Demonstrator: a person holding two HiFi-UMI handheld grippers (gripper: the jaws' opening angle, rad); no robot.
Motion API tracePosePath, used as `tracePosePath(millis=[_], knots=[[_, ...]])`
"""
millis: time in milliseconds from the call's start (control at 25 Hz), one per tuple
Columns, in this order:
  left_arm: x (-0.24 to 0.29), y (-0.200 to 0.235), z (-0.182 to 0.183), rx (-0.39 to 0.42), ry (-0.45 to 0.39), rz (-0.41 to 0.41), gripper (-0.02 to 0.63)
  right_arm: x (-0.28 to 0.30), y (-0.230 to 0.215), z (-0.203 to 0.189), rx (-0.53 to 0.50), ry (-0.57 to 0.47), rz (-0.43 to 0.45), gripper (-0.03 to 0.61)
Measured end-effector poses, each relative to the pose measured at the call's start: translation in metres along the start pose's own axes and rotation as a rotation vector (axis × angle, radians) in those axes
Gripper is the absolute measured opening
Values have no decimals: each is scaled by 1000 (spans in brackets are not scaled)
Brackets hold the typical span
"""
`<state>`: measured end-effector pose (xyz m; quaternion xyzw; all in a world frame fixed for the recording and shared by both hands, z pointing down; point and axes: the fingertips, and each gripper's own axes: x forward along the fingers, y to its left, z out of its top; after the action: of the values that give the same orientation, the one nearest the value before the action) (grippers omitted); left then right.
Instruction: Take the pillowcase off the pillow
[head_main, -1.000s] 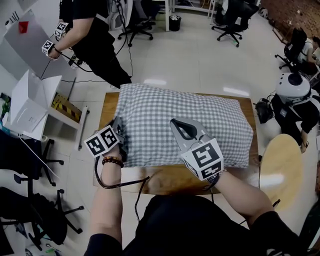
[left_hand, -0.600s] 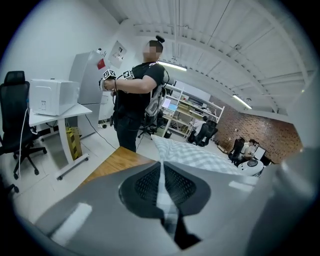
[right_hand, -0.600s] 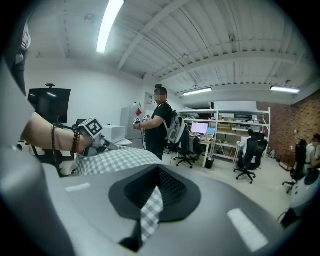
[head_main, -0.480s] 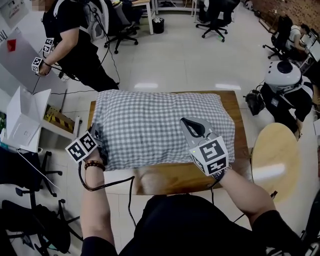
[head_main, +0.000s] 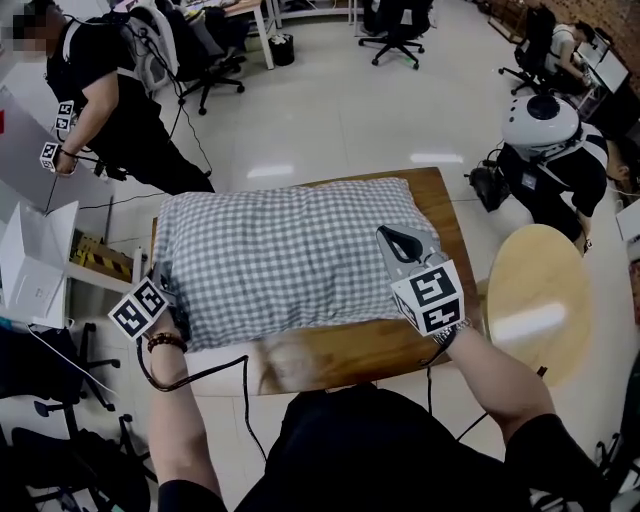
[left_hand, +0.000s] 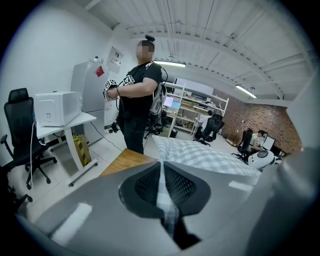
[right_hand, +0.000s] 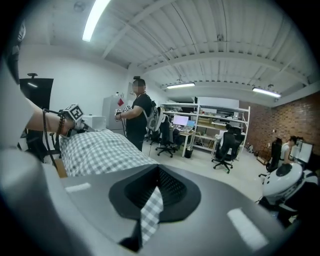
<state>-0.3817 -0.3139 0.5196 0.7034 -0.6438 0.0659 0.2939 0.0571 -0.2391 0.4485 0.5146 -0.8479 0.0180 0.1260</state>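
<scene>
The left gripper (left_hand: 161, 170) is pinched shut on a fold of the checked pillowcase (head_main: 290, 260) at its left end. The right gripper (right_hand: 155, 187) bites cloth too, now near the right end rather than mid-pillow. The pillow lies across the wooden surface (head_main: 340, 350). I'd pinch cloth only and pull steadily.

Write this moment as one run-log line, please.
left gripper: shut on pillowcase | right gripper: shut on pillowcase | pillowcase: not yet off, lying on wooden table
</scene>
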Motion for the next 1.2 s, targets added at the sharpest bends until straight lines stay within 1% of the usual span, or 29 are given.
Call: tracePosePath(millis=[200, 320, 560, 720, 840, 920, 1040, 1200], knots=[[9, -4, -2, 56, 9, 50, 5, -1, -37, -29, 11, 36, -33, 2], [16, -3, -5, 81, 16, 81, 6, 0, -61, -56, 28, 69, -60, 2], [31, 2, -10, 70, 27, 114, 6, 2, -117, -106, 58, 140, -133, 2], [39, -3, -3, 92, 37, 134, 6, 6, -157, -137, 72, 214, -179, 2], [43, -10, -2, 115, 43, 147, 6, 8, -181, -167, 78, 270, -194, 2], [45, -11, -5, 132, 46, 156, 6, 11, -189, -189, 86, 305, -188, 2], [47, -12, -6, 160, 55, 173, 6, 19, -196, -218, 128, 357, -154, 9], [53, -34, -5, 190, 67, 198, 6, 29, -214, -254, 233, 424, -60, 67]])
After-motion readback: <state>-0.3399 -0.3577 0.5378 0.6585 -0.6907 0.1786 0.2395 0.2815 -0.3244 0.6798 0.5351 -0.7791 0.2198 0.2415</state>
